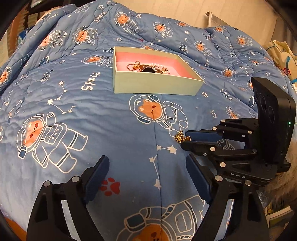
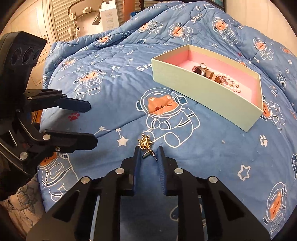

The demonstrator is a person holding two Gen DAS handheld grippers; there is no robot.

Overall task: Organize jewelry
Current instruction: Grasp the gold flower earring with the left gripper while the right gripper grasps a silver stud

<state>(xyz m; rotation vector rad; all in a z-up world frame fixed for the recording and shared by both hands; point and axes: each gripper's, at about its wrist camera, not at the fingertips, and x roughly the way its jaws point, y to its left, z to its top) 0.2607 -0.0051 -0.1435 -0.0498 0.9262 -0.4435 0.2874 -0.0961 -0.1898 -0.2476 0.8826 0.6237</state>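
Observation:
A pale green box (image 1: 156, 85) with a pink lining sits on the bed and holds a watch, a pearl strand and gold pieces (image 1: 148, 68); it also shows in the right wrist view (image 2: 204, 90). A small gold brooch (image 2: 145, 142) lies on the quilt at my right gripper's (image 2: 149, 151) fingertips. The fingers stand close on either side of its pin end, a narrow gap between them. In the left wrist view the brooch (image 1: 179, 137) shows at the right gripper's tips (image 1: 185, 138). My left gripper (image 1: 146, 163) is open and empty, near the bed's front.
A blue quilt (image 1: 104, 118) printed with astronaut bears covers the whole bed, bunched up at the back. A bag (image 1: 280, 55) lies at the far right. Cabinets and a white appliance (image 2: 108, 16) stand beyond the bed.

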